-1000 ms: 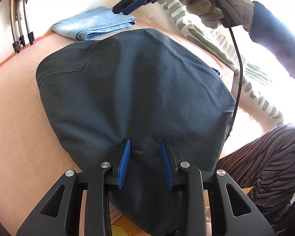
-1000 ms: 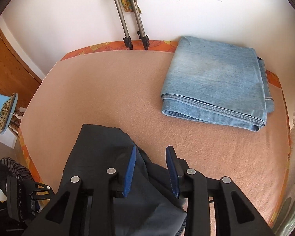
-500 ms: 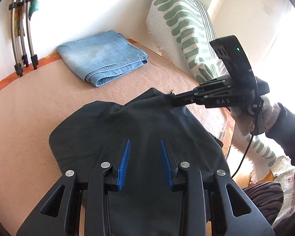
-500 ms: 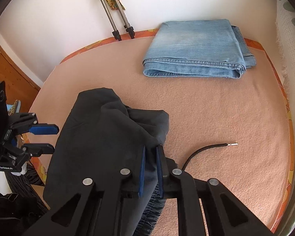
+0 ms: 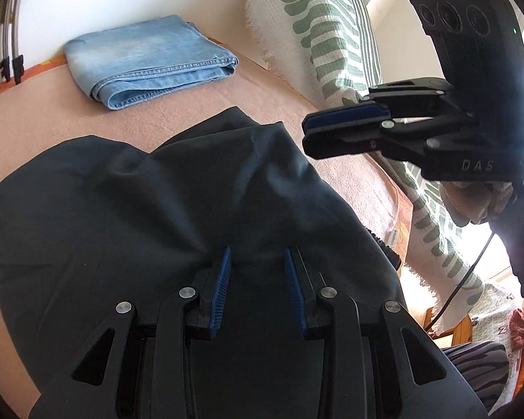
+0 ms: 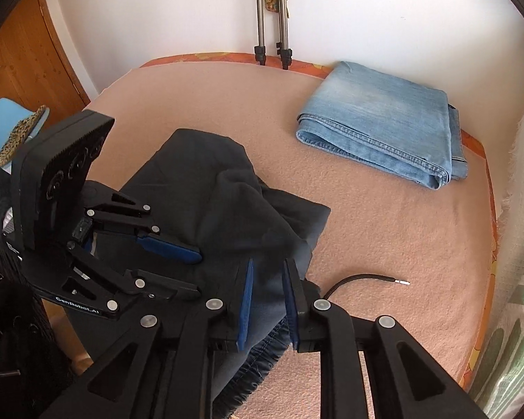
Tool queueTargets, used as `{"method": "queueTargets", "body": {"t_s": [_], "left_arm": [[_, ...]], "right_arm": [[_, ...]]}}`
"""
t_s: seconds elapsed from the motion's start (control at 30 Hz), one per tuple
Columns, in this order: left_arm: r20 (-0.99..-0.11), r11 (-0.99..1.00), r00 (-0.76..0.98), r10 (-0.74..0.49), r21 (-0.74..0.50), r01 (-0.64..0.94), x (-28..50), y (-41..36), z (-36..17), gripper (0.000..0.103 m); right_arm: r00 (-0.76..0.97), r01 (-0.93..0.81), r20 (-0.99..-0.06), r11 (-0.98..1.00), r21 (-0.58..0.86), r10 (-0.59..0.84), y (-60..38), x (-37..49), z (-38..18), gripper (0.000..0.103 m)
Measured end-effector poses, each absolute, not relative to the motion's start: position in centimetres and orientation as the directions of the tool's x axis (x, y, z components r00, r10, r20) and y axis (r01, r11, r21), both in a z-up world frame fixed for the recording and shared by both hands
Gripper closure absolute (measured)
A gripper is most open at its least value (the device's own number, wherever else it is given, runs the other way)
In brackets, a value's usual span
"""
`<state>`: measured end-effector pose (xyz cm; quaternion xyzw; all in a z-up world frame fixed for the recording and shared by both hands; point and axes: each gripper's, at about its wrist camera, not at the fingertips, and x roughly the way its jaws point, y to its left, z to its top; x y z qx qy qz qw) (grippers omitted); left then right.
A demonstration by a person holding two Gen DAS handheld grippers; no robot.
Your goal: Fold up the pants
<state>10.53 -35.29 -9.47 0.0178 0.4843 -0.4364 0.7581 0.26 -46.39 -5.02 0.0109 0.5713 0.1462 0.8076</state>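
Both the left gripper (image 5: 257, 277) and right gripper (image 6: 267, 298) hover over the dark pants (image 5: 139, 202), lower centre, jaws spread, gripping nothing, apparently between grasps.

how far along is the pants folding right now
Done: the jeans lie folded at the far corner of the bed. In hand: the dark pants are bunched and uneven; the left gripper and right gripper are both open over them. Left: regrasp, smooth and finish folding the dark pair.

Dark pants (image 6: 206, 188) lie bunched, partly folded, on the bed.
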Motion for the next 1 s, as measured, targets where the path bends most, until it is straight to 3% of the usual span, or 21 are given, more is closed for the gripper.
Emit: {"method": "queueTargets", "body": {"t_s": [0.13, 0.37, 0.63, 0.87, 1.0], "left_arm": [[-0.754, 0.614, 0.180, -0.631, -0.344, 0.710, 9.4, -35.2, -9.6, 0.073], [-0.757, 0.606, 0.188, -0.626, -0.321, 0.728, 8.5, -34.6, -9.4, 0.073], [-0.710, 0.647, 0.262, -0.653, -0.344, 0.680, 10.1, -32.3, -6.9, 0.073], [-0.785, 0.687, 0.220, -0.579, -0.325, 0.650, 10.7, -32.4, -9.9, 0.073], [-0.782, 0.682, 0.225, -0.582, -0.319, 0.658, 10.2, -32.3, -10.0, 0.073]], "right_arm": [[0.322, -0.181, -0.883, 0.938, 0.296, 0.341, -48.1, 3.0, -4.8, 0.084], [0.205, -0.228, -0.924, 0.934, 0.274, 0.322, -45.7, 4.3, -9.1, 0.087], [0.177, -0.281, -0.920, 0.914, 0.292, 0.348, -44.2, 1.5, -9.0, 0.088], [0.162, -0.333, -0.918, 0.896, 0.296, 0.363, -43.7, 1.6, -8.0, 0.084], [0.185, -0.299, -0.898, 0.893, 0.336, 0.400, -45.1, 2.7, -7.1, 0.073]]}}
